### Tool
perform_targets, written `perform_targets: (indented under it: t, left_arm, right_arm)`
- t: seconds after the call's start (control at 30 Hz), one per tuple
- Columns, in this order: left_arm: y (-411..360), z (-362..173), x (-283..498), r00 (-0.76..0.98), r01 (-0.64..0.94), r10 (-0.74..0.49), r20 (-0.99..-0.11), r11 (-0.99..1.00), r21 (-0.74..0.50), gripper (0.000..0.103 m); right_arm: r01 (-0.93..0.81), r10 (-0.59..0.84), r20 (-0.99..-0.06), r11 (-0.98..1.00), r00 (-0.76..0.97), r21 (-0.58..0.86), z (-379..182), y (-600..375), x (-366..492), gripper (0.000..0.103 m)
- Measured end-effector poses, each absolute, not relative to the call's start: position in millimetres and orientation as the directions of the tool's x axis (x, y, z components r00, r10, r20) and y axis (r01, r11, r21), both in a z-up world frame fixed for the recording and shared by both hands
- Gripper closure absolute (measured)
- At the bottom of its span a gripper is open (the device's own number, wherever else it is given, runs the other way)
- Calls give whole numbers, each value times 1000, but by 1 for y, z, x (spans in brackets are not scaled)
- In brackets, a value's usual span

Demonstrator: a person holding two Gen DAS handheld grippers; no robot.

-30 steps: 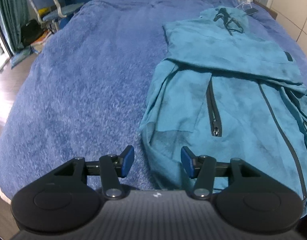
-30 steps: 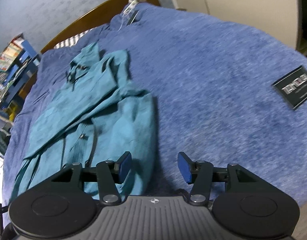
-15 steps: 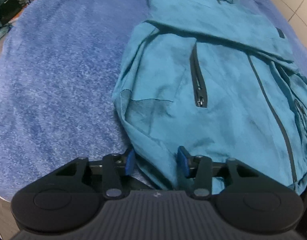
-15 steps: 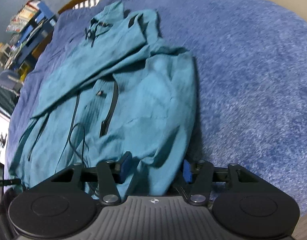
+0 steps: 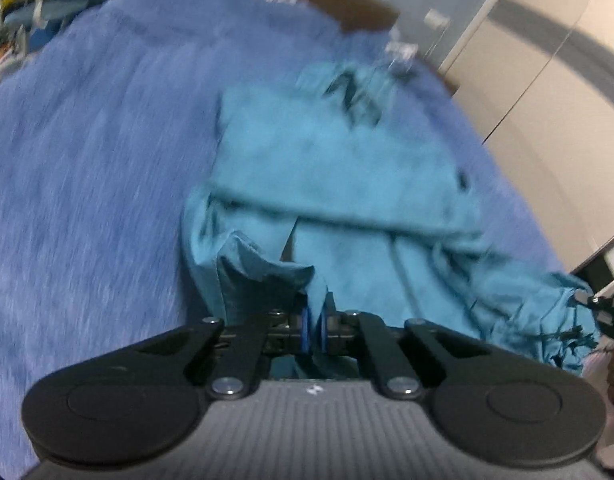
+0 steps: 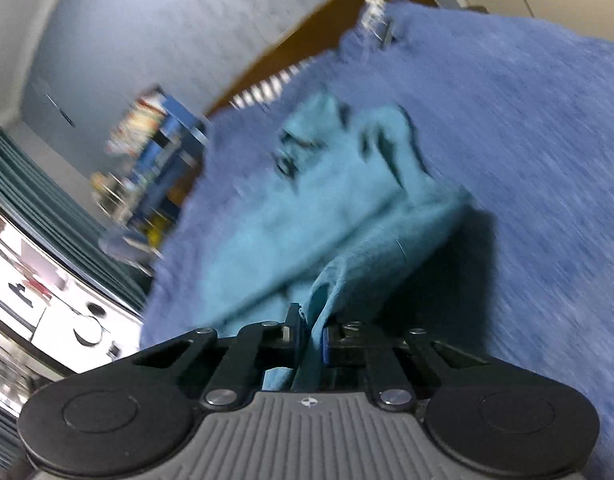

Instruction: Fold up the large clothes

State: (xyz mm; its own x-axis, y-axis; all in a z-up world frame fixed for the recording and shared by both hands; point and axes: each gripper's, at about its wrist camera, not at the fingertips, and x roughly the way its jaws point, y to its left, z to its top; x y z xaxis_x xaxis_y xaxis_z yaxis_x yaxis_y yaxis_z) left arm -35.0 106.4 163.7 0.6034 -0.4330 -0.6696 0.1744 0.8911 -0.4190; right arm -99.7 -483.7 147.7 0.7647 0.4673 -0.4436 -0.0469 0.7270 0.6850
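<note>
Both tongs, left [image 5: 315, 326] and right [image 6: 311, 334], are clamped nearly closed on cloth, raised and tilted forward.

Both my views are dim and cool, smeared by motion blur across the blue blanket [image 5: 87, 184] and teal jacket [image 5: 335, 184]. Fisheye bending curves the wardrobe [image 5: 547, 52] edges. A dark shadow [image 6: 459, 264] lies beside the lifted jacket; window-side glare whitens my right view's left edge.
</note>
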Motion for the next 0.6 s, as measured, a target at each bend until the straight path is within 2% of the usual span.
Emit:
perform_targets:
  t: [0.33, 0.6]
  left_arm:
    - [112, 222, 36, 732, 182, -456, -506, 847, -500, 103]
    - [118, 234, 117, 786, 138, -414, -459, 841, -524, 103]
  right_arm:
    - [-61, 458, -241, 551, 855, 832, 174, -515, -38, 95]
    - [-27, 398, -191, 481, 897, 876, 175, -529, 44, 95]
